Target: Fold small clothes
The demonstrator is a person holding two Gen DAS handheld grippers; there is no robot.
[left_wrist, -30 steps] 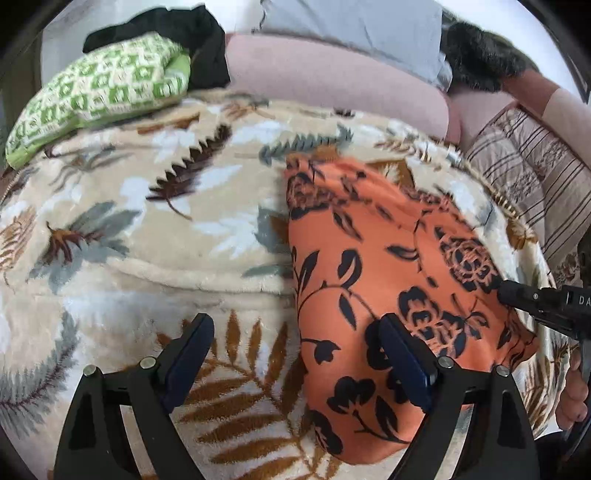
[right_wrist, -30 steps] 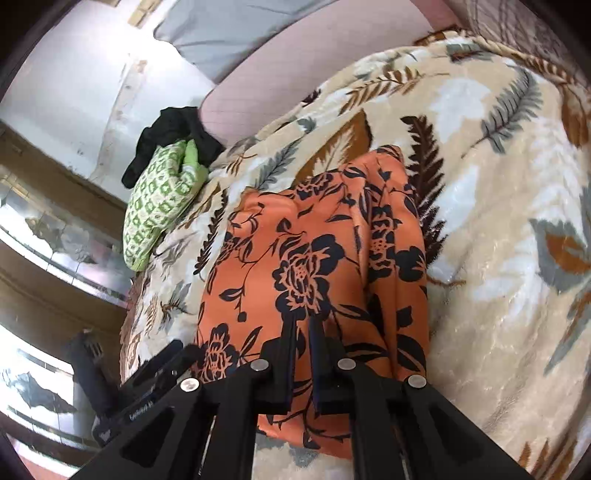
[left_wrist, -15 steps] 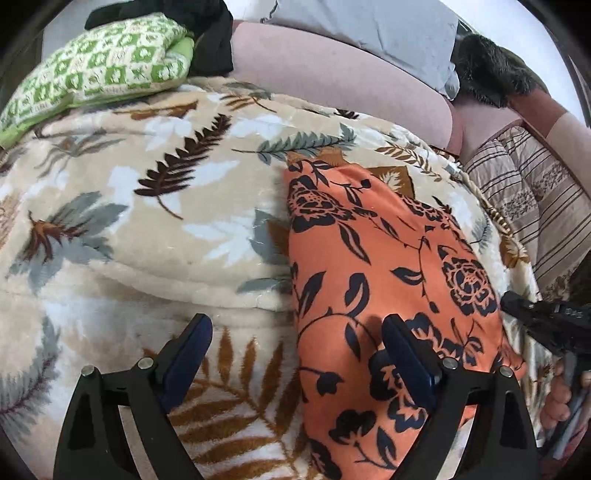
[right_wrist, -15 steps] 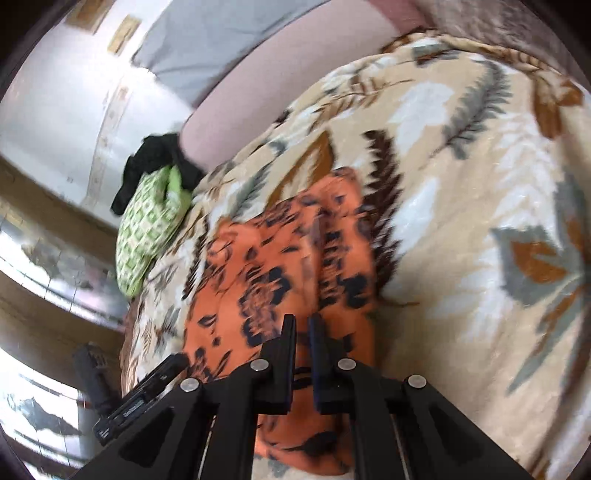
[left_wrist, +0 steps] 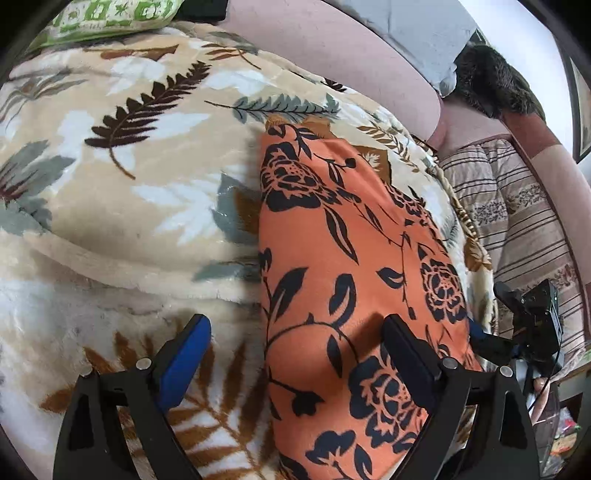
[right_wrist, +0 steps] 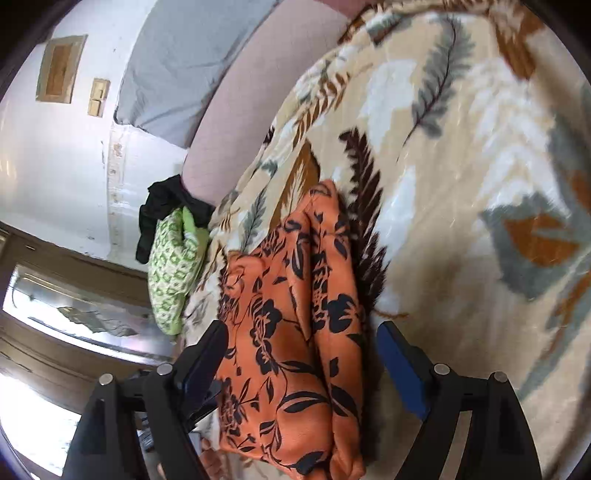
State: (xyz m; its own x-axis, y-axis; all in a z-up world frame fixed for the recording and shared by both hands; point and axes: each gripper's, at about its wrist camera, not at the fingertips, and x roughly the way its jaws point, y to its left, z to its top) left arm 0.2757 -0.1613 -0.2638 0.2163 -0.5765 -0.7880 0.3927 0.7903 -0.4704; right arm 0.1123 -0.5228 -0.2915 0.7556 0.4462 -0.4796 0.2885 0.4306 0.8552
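Observation:
An orange garment with a black flower print [left_wrist: 343,266] lies folded in a long strip on a leaf-patterned blanket [left_wrist: 122,177]. My left gripper [left_wrist: 295,339] is open; its left finger [left_wrist: 184,350] hangs over the blanket and its right finger [left_wrist: 406,350] over the garment's near part. The right gripper [left_wrist: 524,325] shows at the garment's right edge. In the right wrist view the garment [right_wrist: 295,332] lies between the spread fingers of my right gripper [right_wrist: 299,350], which is open and holds nothing.
A green patterned folded cloth [right_wrist: 173,273] with a black garment [right_wrist: 166,206] on it lies at the blanket's far end. A pink cushion [left_wrist: 332,48], a grey pillow [left_wrist: 413,26] and a striped cover [left_wrist: 517,221] border the blanket.
My right gripper was shut on the garment's edge; it has opened and let go. My left gripper has moved closer over the garment and stays open.

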